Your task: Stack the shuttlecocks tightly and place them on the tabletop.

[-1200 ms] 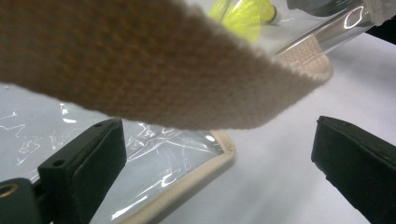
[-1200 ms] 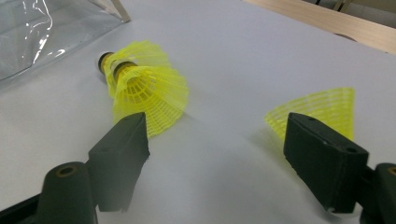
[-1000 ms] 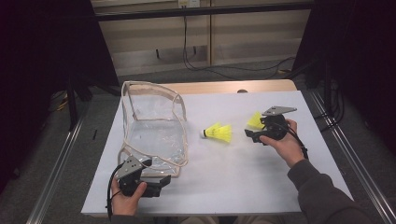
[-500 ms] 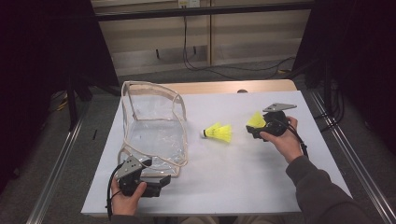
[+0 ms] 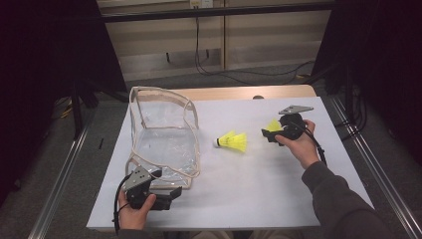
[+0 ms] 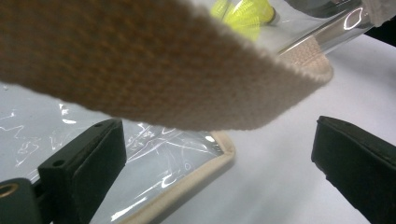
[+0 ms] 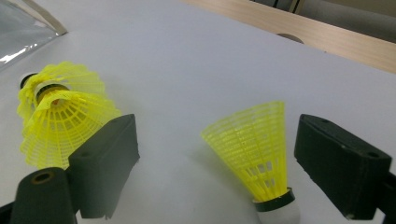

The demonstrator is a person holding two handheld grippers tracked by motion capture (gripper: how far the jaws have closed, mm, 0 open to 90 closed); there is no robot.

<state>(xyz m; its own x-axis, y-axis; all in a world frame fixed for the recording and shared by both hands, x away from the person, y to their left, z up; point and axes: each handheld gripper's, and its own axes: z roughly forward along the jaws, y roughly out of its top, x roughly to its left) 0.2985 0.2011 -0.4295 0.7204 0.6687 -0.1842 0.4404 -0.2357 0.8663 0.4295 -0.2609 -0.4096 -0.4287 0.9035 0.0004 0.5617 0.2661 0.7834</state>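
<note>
R gripper: jaws wide apart, nothing clamped; a yellow shuttlecock lies between them, touching neither. 2nd shuttlecock pair just outside its L jaw. L gripper: jaws wide, holding nothing, clear bag w/ tan strap just ahead.

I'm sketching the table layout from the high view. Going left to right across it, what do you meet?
Left tool at the near edge → clear pouch → yellow shuttlecock lying on the white table → second yellow shuttlecock between the jaws of the right tool.
</note>
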